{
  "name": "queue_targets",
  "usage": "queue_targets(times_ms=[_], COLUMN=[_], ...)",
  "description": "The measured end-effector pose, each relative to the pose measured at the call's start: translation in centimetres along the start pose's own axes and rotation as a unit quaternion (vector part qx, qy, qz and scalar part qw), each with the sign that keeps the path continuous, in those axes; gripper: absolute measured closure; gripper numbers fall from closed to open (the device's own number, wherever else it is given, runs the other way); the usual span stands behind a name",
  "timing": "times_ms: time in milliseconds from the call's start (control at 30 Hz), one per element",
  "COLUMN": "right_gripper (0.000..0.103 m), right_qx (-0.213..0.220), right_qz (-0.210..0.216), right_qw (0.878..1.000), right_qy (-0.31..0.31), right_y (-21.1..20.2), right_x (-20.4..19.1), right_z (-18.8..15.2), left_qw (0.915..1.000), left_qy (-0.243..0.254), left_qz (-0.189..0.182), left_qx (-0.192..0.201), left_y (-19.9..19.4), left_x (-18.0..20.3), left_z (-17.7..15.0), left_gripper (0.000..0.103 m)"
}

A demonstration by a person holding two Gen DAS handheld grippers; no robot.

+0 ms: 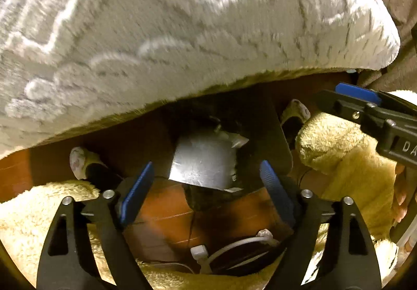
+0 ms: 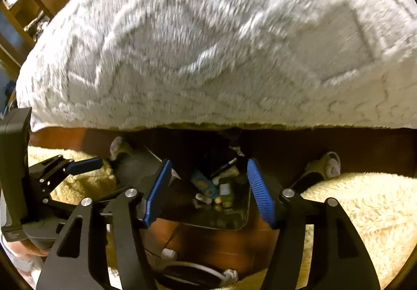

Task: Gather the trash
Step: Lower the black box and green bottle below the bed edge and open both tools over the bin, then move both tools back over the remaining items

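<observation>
1. The trash sits on the brown wooden floor (image 1: pixel 161 209), under the edge of a big white fluffy blanket (image 1: pixel 182 29). From the right wrist view it is a clear container (image 2: pixel 234 219) with small mixed pieces of rubbish (image 2: pixel 208 185) inside.
2. From the left wrist view a shiny silver wrapper or bag (image 1: pixel 203 159) lies in the same dark gap.
3. The right gripper (image 2: pixel 208 191) is just above the container; its blue pads (image 2: pixel 260 193) stand wide apart and hold nothing.
4. The left gripper (image 1: pixel 206 191) points at the silver piece; its jaws are also apart and empty.
5. A cream woolly rug (image 2: pixel 365 211) lies on both sides of the bare floor.
6. A white cable (image 1: pixel 234 245) lies on the floor near the grippers.
</observation>
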State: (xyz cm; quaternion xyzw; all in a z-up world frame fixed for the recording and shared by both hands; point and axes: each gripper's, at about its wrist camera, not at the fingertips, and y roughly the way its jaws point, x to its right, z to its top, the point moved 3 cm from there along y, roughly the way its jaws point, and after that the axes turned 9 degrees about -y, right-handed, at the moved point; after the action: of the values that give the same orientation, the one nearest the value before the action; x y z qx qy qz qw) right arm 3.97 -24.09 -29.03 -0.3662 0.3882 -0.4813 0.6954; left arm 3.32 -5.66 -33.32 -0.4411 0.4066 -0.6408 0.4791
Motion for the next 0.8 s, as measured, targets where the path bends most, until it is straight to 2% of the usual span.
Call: queue_targets(times_ms=[300, 400, 600, 800], right_gripper=[0.03, 0.022, 0.021, 0.021], right_qx=[0.06, 0.089, 0.133, 0.15], right_qz=[-0.023, -0.043, -0.078, -0.105], right_qw=[0.998, 0.995, 0.988, 0.983], right_qy=[0.002, 0.0, -0.005, -0.01], right_y=[-4.9, -6.9, -10.1, -10.3], right_x=[1.4, 2.1, 3.4, 4.6], right_z=[2.1, 3.5, 6.8, 10.7], left_qw=[0.998, 0.9951, 0.9875, 0.982], left_qy=[0.001, 0.004, 0.007, 0.007], left_qz=[-0.002, 0.0, 0.014, 0.023], left_qx=[0.063, 0.098, 0.157, 0.187], left_y=[-5.1, -7.9, -12.0, -13.5], left_x=[-0.1, -0.3, -1.1, -1.2], left_z=[1.7, 3.1, 7.2, 12.2], left_gripper=[0.017, 0.016, 0.015, 0.015])
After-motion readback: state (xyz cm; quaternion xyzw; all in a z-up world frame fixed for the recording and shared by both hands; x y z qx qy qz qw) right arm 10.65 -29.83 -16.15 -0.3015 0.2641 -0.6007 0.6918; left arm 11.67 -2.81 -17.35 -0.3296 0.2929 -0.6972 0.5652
